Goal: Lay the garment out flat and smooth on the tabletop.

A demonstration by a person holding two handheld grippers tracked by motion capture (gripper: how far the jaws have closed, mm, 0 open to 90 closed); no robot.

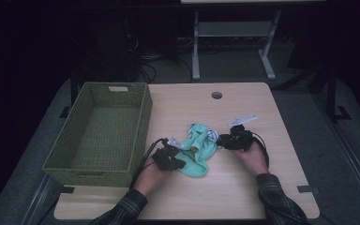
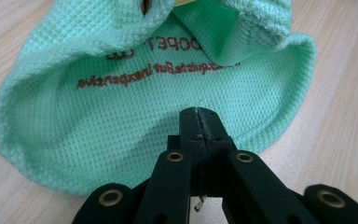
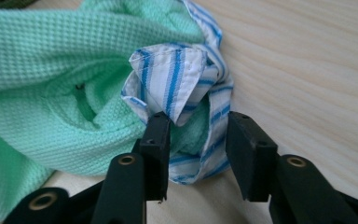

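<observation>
Mint-green waffle-knit garment (image 1: 198,152) lies crumpled mid-table, right of the green woven basket (image 1: 101,133). Left gripper (image 2: 199,122) is clamped tight on its hem. Right gripper (image 3: 198,140) gapes around the blue-striped white collar (image 3: 177,84); close fully on the trim before lifting, judging by the loose bunching.

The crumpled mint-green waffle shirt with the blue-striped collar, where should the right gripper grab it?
On the blue-and-white striped collar, coming in low from the table's right side. That collar stands up in a folded peak off the mint-green waffle shirt, and the right gripper already has open jaws either side of it.
</observation>
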